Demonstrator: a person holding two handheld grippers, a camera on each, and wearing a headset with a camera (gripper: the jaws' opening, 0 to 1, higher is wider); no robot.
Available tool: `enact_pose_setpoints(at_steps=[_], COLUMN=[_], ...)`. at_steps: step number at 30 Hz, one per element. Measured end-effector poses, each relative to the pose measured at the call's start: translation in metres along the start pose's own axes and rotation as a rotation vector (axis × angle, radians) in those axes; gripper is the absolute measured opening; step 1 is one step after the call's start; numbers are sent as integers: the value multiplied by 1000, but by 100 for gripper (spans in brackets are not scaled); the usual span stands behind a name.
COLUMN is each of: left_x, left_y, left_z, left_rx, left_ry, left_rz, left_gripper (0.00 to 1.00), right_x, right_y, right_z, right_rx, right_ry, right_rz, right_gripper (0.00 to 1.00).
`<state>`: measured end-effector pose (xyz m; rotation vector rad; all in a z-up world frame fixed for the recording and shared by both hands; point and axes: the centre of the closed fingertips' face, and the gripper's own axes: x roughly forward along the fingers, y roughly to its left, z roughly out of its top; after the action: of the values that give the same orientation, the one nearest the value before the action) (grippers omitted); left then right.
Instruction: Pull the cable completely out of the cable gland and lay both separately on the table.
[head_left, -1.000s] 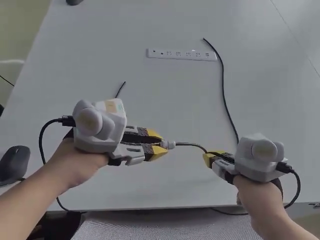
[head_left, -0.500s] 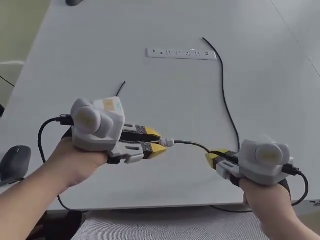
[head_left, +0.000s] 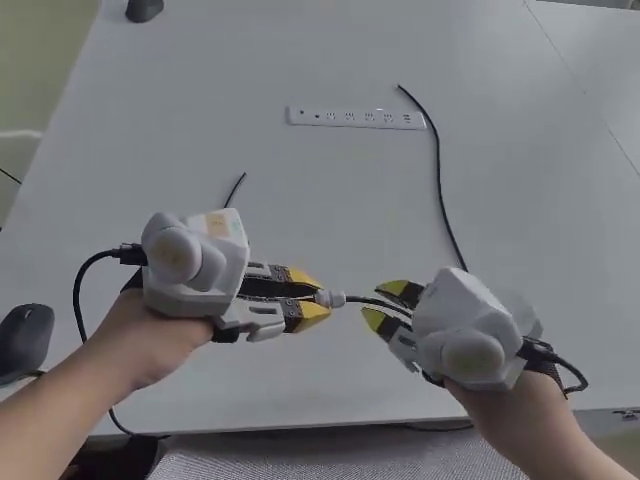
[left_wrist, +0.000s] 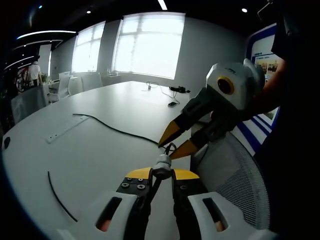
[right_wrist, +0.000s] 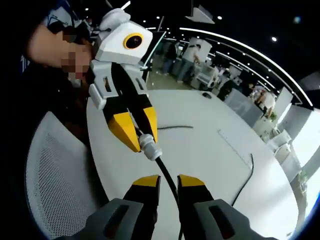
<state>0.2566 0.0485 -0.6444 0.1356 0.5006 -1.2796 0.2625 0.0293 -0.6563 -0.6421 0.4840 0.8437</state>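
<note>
Head view: left gripper (head_left: 303, 300) clamps the cable gland (head_left: 331, 299) over the near table (head_left: 300, 180) edge. The cable (head_left: 362, 300) runs right from it, between the spread jaws of the right gripper (head_left: 383, 304). Left gripper view: gland pinched at own tips. Right gripper view: cable threads between own parted jaws.

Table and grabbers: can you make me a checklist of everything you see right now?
Surface: white table, flat.
Job's things: gland held by the left gripper; cable still in the gland.
Clutter: power strip, mouse, short black wire.
Grippers: left gripper shut on the gland; right gripper open, cable between its jaws.
Cables: long black cable runs from beside the power strip toward the right gripper; cannot tell if it is the job's cable.
Surroundings: windows, mesh chair.
</note>
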Motion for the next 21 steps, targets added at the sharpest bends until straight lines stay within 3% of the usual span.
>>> enact_pose_setpoints(at_steps=[4,11,21], left_x=[0,-2,0], left_y=[1,4,2], left_z=[0,-1,-4], left_rx=[-1,-5,-4], left_ry=[2,4,11], left_rz=[0,11,14], left_gripper=[15,15,15], right_x=[3,4,5], right_y=[-1,-1,4], right_z=[5,6,4], right_rx=[-38,-103,-109], right_ry=[7,23,15], right_rz=[-16,-19,-7], right_gripper=[3,3,2])
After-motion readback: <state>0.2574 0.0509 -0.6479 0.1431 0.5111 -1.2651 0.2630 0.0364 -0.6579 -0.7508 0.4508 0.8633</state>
